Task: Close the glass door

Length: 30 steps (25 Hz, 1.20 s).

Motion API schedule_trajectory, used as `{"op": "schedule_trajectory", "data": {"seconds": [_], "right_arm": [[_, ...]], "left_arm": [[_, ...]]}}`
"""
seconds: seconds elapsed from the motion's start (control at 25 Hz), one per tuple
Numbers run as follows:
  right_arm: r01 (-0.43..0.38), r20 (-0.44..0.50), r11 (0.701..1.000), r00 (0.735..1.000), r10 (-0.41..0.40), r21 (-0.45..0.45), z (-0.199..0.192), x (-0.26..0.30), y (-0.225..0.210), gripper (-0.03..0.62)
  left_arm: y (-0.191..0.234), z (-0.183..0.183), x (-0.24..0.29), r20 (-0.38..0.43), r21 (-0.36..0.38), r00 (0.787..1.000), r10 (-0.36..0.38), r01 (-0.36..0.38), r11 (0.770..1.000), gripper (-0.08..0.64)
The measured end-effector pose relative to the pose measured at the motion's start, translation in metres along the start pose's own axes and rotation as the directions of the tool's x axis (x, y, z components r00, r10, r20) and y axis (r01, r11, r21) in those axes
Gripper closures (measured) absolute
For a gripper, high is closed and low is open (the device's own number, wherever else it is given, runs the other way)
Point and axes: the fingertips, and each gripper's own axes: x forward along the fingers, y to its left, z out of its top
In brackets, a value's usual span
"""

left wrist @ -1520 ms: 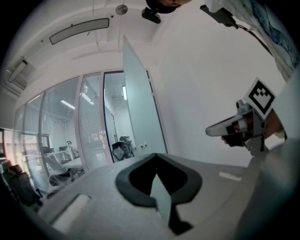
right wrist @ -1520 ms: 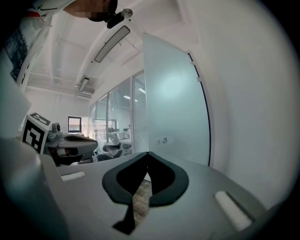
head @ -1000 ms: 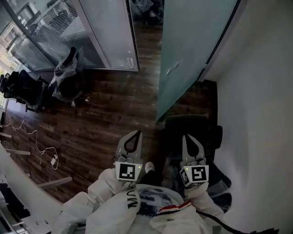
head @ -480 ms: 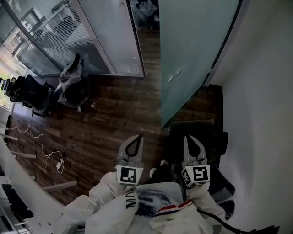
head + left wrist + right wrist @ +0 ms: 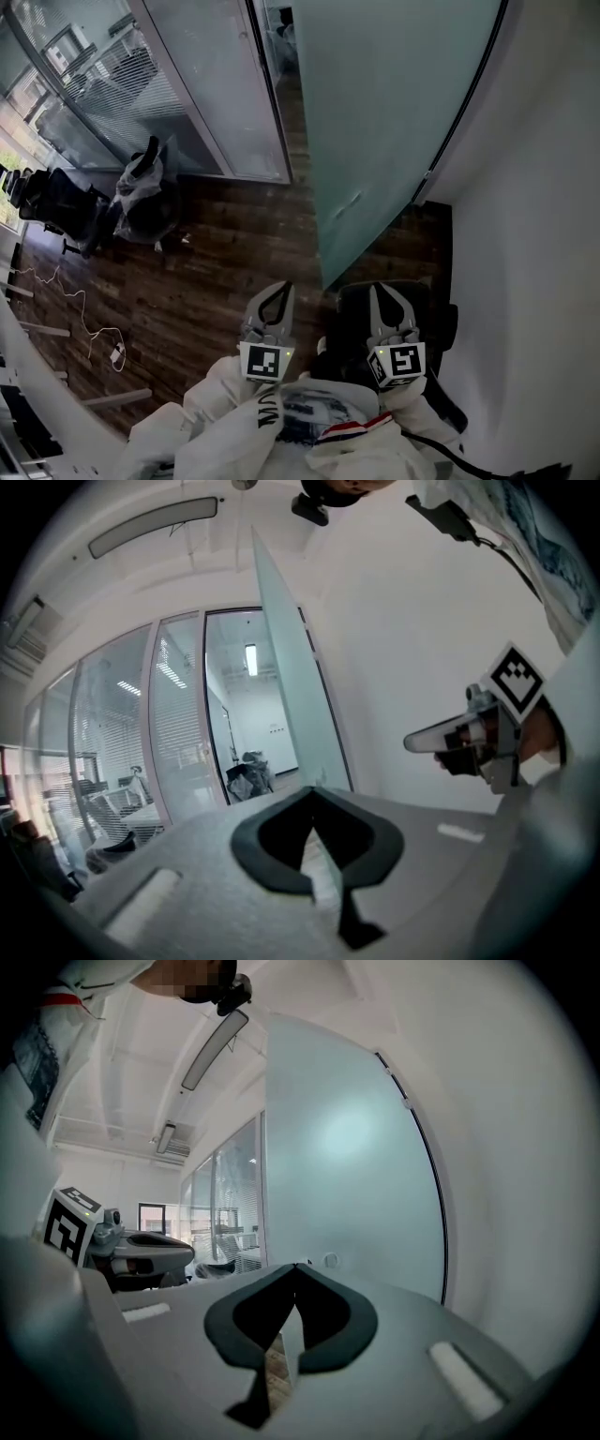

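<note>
A dark wood-plank floor [image 5: 234, 253] lies between a plain white wall [image 5: 544, 234] and tall glass partition panels with slatted blinds [image 5: 103, 84], black office chairs [image 5: 56, 202] beside them, a long white ceiling lamp [image 5: 155, 525] overhead.

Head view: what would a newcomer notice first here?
The big frosted glass door stands open at upper right, angled off the white wall. Below it, the left gripper and right gripper point toward it side by side, both shut and empty. Black office chairs sit far left on the dark wood floor.
</note>
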Motion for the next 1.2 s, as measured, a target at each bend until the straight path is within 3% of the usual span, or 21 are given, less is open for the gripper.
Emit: {"op": "schedule_trajectory", "data": {"seconds": [0.44,0.48,0.56,0.68,1.2], "right_arm": [[-0.083,-0.026,0.996,0.996,0.084,0.016,-0.002,0.056,-0.017,0.586],[-0.099,-0.038,0.995,0.994,0.100,0.012,-0.005,0.061,-0.015,0.574],[-0.121,-0.057,0.993,0.991,0.121,0.005,-0.009,0.071,-0.012,0.490],[-0.126,-0.060,0.992,0.990,0.125,-0.005,-0.008,0.082,-0.015,0.485],[-0.036,-0.065,0.999,0.997,0.034,-0.030,-0.002,0.134,-0.010,0.465]], "left_arm": [[0.025,0.001,0.036,-0.015,0.009,0.998,0.068,-0.068,0.998,0.558],[0.027,0.000,0.036,-0.017,0.007,0.997,0.075,-0.075,0.997,0.558],[0.031,-0.003,0.039,-0.020,-0.003,0.996,0.085,-0.086,0.996,0.558],[0.039,-0.003,0.049,-0.014,-0.012,0.996,0.089,-0.090,0.996,0.558],[0.093,-0.003,0.109,0.053,-0.020,0.998,-0.040,0.041,0.999,0.558]]}}
